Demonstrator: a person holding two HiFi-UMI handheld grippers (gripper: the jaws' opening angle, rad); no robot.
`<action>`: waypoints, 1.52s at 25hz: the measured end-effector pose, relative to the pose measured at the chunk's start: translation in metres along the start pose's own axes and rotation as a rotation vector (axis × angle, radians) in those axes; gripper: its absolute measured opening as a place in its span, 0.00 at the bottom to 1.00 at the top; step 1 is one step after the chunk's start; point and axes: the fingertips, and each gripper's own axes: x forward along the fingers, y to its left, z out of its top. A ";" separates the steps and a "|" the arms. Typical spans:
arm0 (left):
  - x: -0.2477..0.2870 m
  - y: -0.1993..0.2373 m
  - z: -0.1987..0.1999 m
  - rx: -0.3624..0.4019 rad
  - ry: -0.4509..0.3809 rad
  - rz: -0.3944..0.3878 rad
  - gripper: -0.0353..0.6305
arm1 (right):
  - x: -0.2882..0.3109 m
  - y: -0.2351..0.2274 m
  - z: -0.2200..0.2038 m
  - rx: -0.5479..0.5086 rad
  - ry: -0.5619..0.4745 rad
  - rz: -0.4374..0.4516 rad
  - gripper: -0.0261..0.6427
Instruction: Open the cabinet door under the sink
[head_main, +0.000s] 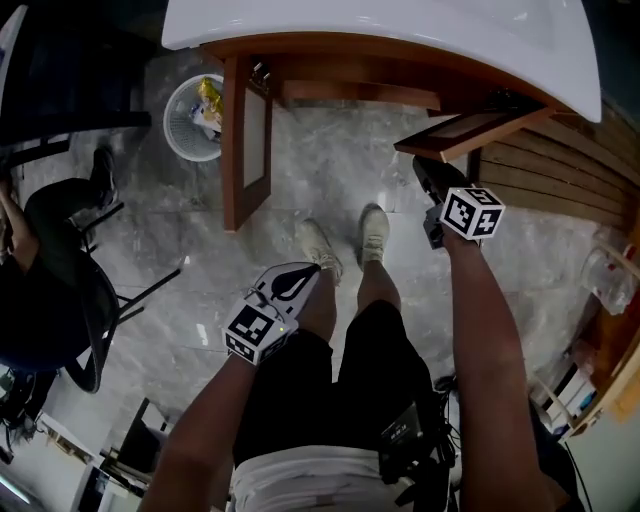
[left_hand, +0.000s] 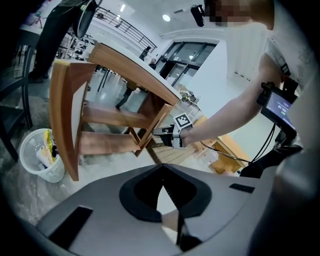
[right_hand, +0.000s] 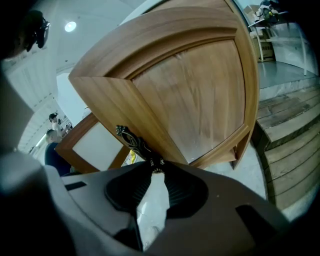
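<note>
The right tongs (right_hand: 157, 169) pinch the dark handle (right_hand: 133, 140) of the swung-out cabinet door (right_hand: 200, 95) just ahead of them. The left tongs (left_hand: 162, 166) are closed and empty.

The lower end of the dark ornate metal handle (right_hand: 134, 141) on the open wooden cabinet door (right_hand: 190, 100) vanishes between the clamped fingers (right_hand: 185, 187) of the right gripper (right_hand: 156, 169). In the head view, the curved white sink (head_main: 400, 30) is cropped at the top edge and hides the cabinet's interior. The contents of the white mesh wastebasket (head_main: 175, 135) are too small to identify. A seated person in dark clothes (head_main: 50, 260) is cut off at left.
</note>
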 end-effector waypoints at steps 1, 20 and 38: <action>0.002 -0.001 0.001 0.006 0.004 -0.004 0.07 | -0.002 -0.001 -0.002 -0.007 0.003 0.004 0.17; 0.071 -0.071 0.037 0.028 0.003 -0.042 0.07 | -0.055 -0.020 -0.039 -0.143 0.168 0.095 0.17; 0.137 -0.134 0.044 0.066 0.027 -0.089 0.07 | -0.117 -0.069 -0.070 -0.306 0.281 0.123 0.17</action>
